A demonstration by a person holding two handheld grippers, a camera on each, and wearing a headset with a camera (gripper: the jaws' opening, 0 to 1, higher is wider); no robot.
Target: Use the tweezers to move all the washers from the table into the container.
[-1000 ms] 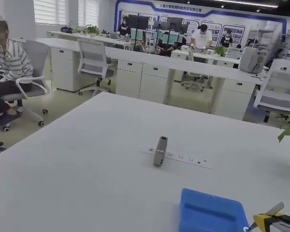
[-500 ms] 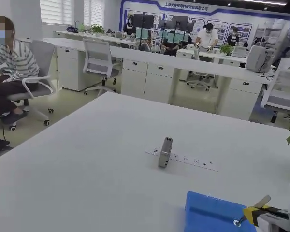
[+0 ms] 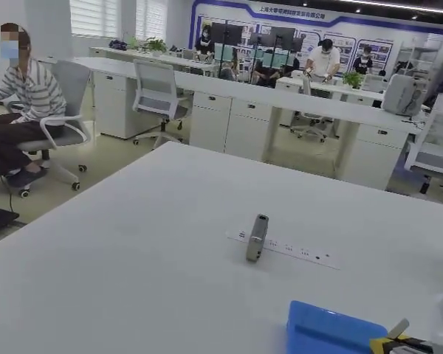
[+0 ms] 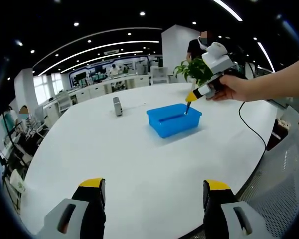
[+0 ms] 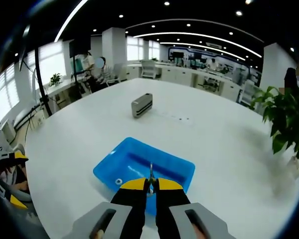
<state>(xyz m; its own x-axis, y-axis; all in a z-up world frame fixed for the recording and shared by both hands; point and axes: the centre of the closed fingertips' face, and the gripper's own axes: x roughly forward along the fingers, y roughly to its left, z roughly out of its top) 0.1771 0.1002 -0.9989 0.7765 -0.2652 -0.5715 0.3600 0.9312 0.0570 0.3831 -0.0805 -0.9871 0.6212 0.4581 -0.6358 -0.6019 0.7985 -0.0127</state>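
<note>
A washer (image 5: 119, 181) lay inside the container (image 5: 187, 168), just ahead of the right gripper (image 5: 150, 185) and left of its jaws. Those jaws were clamped on the tweezers (image 5: 150, 173), whose tips hung above the container floor. Half a second before, a small ring sat at the tweezer tips. The tips now looked bare, so one drop was judged complete. The left gripper (image 4: 154, 188) jaws stood apart, empty, over the table (image 4: 114, 164).

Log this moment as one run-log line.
right gripper: shut on tweezers, tips over blue container | left gripper: open, empty | washer: in container
</note>
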